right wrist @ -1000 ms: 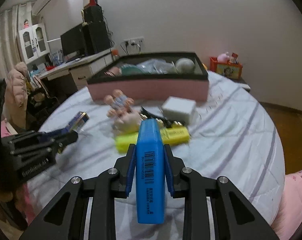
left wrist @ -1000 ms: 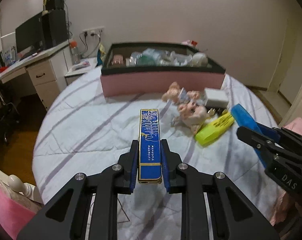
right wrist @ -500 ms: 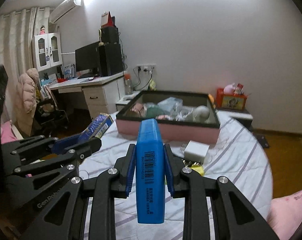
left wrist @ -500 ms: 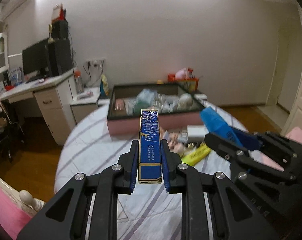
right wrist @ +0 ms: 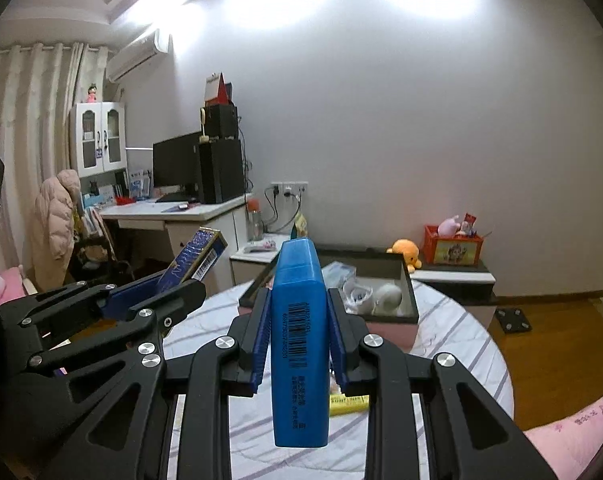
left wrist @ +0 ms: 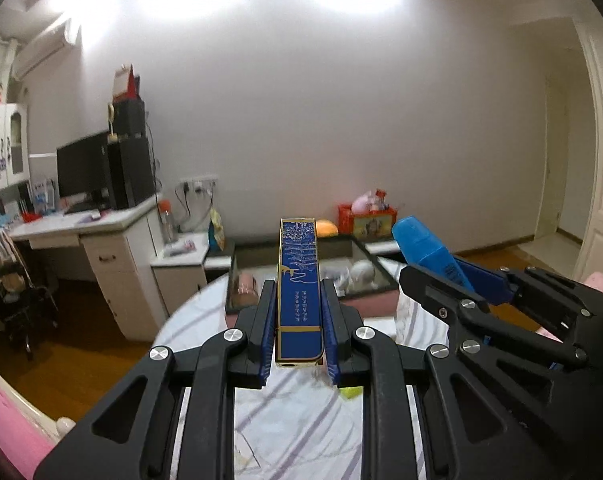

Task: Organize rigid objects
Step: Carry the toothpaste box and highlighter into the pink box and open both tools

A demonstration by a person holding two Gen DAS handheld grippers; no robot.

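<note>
The left gripper (left wrist: 297,334) is closed on a slim dark-blue box (left wrist: 298,292) with gold trim, its pads pressing the two long sides near the box's near end. The right gripper (right wrist: 299,340) is clamped the same way on a bright-blue case (right wrist: 299,344) with a barcode on its upper face. Each thing lies along its gripper's fingers, long axis pointing forward and away from the hand, so most of its length sticks out past the fingertips.

Both grippers hang above the bed (right wrist: 461,332), side by side and near each other, each showing in the other's view. They point slightly downward toward the tray (right wrist: 409,300) with the dark rim and pink side that sits at the bed's far edge. The tray lies straight ahead of both sets of fingers and lower than them, already holding a pale ball and some wrapped items. The right gripper looks more squarely lined up with the tray's open middle; the left gripper faces its left part.

A yellow marker (right wrist: 347,400) lies on the bed beneath the right gripper, not yet picked up.

As a judgement, the step in hand is carrying both things to the tray; the coming move calls for going forward and down, with the long axes kept inside the rim before the fingers let go.
</note>
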